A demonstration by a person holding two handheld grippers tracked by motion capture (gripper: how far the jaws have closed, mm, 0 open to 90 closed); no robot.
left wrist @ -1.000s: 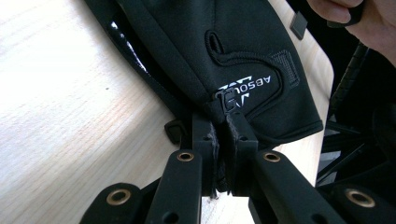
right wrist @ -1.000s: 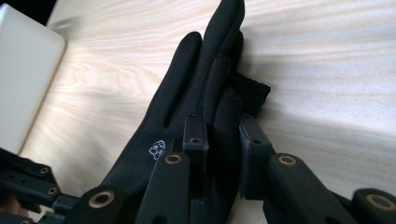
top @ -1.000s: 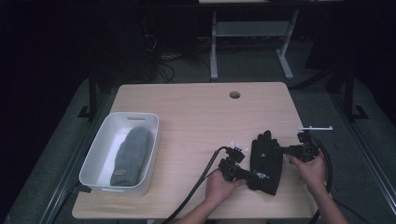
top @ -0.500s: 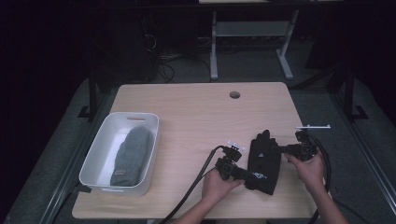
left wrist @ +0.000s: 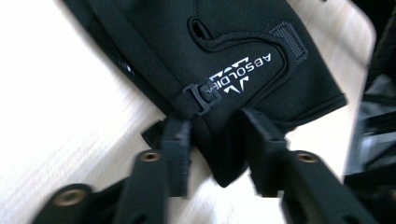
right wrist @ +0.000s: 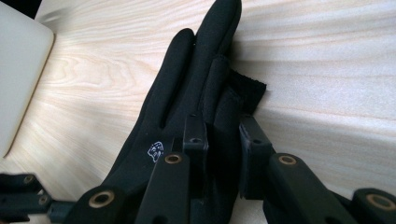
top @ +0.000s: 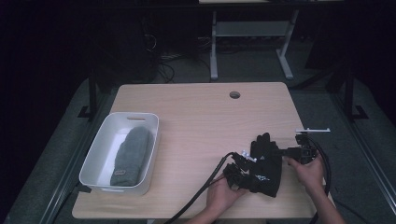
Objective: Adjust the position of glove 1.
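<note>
A black glove (top: pixel 267 161) with white lettering lies flat near the table's front right. My left gripper (top: pixel 247 179) reaches it from the front left. In the left gripper view the glove's cuff (left wrist: pixel 233 46) fills the gap of the left gripper (left wrist: pixel 217 126), beside a small buckle (left wrist: pixel 198 95). My right gripper (top: pixel 281 151) comes in from the right. In the right gripper view the right gripper (right wrist: pixel 223 123) is shut on one finger of the glove (right wrist: pixel 187 79), and the other fingers point away across the wood.
A white bin (top: pixel 95 154) stands at the front left with a grey mitten (top: pixel 133 151) inside; its corner (right wrist: pixel 18 70) shows in the right gripper view. A cable hole (top: pixel 235 94) is at the table's back. A thin white bar (top: pixel 313 130) sits at the right edge.
Both hands and the glove have stayed almost where they were. The right gripper has edged slightly inward toward the glove's fingers.
</note>
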